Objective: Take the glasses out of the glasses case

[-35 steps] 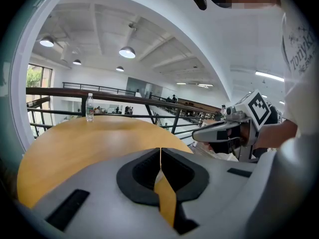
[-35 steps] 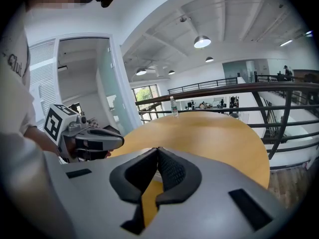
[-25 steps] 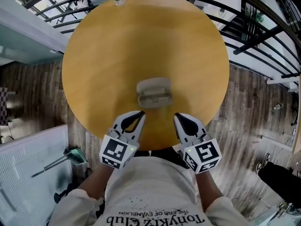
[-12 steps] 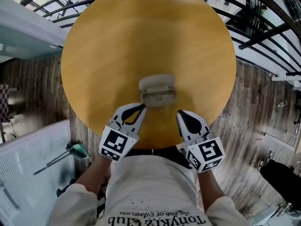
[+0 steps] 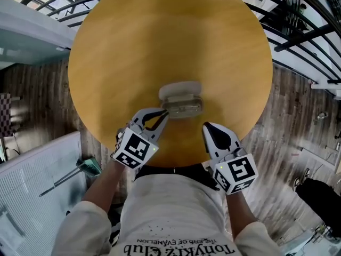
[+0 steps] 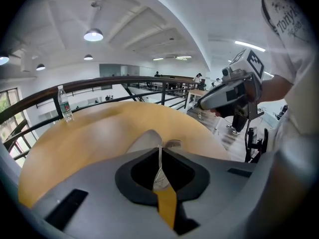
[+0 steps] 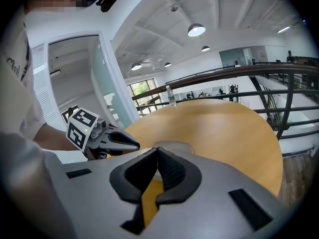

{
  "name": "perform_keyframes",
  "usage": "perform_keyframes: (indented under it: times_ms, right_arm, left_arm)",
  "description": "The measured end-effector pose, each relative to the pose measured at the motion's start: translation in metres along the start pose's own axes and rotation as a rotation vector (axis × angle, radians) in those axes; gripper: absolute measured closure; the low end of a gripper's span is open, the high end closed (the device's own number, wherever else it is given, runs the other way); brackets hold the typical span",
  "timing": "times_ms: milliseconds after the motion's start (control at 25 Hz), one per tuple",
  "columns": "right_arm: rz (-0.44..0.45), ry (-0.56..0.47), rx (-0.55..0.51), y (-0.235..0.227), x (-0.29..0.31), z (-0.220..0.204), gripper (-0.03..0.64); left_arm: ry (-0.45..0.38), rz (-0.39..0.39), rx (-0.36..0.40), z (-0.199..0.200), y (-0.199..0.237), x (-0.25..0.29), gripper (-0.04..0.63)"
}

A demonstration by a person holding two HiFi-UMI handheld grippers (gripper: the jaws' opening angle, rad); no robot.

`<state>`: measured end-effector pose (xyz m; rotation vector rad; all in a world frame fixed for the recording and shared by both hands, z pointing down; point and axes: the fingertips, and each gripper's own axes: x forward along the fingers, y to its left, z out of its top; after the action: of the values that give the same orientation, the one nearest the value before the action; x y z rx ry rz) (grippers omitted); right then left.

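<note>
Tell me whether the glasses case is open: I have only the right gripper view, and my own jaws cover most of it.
Observer: Open. The head view shows the glasses case lying open, with the glasses in the half nearer you.
Operator: Has the left gripper got hold of them?
Observer: No. In the left gripper view the left gripper has its jaws together with nothing between them, pointed at the case.
Operator: Where does my right gripper stand?
Observer: From above, the right gripper sits apart from the case, nearer you and to its right.
</note>
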<state>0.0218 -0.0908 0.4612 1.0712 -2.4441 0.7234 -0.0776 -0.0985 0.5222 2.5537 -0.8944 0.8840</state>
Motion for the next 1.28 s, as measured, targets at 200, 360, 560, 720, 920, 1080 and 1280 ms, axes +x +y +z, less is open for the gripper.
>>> perform_keyframes:
  times_ms: [200, 360, 560, 720, 920, 1080, 1280]
  right_arm:
    - [0.001, 0.009, 0.012, -0.005, 0.003, -0.003, 0.592]
    - [0.002, 0.022, 0.024, -0.009, 0.004, -0.005, 0.592]
    - [0.001, 0.035, 0.036, -0.012, 0.008, -0.011, 0.592]
    - [0.001, 0.041, 0.044, -0.014, 0.009, -0.014, 0.592]
    - [0.000, 0.048, 0.056, -0.019, 0.013, -0.018, 0.592]
    - [0.000, 0.051, 0.068, -0.022, 0.013, -0.021, 0.592]
    - [-0.002, 0.051, 0.078, -0.023, 0.012, -0.022, 0.592]
  left_arm:
    - [0.048, -0.026, 0.073, -0.008, 0.005, 0.011, 0.565]
    - [0.093, -0.070, 0.102, -0.015, 0.006, 0.023, 0.565]
    - [0.147, -0.116, 0.115, -0.026, 0.007, 0.037, 0.565]
    - [0.199, -0.147, 0.142, -0.035, 0.006, 0.048, 0.528]
    - [0.256, -0.191, 0.198, -0.046, 0.006, 0.063, 0.528]
    - [0.286, -0.221, 0.230, -0.048, 0.005, 0.072, 0.528]
    - [0.350, -0.262, 0.272, -0.057, 0.001, 0.078, 0.528]
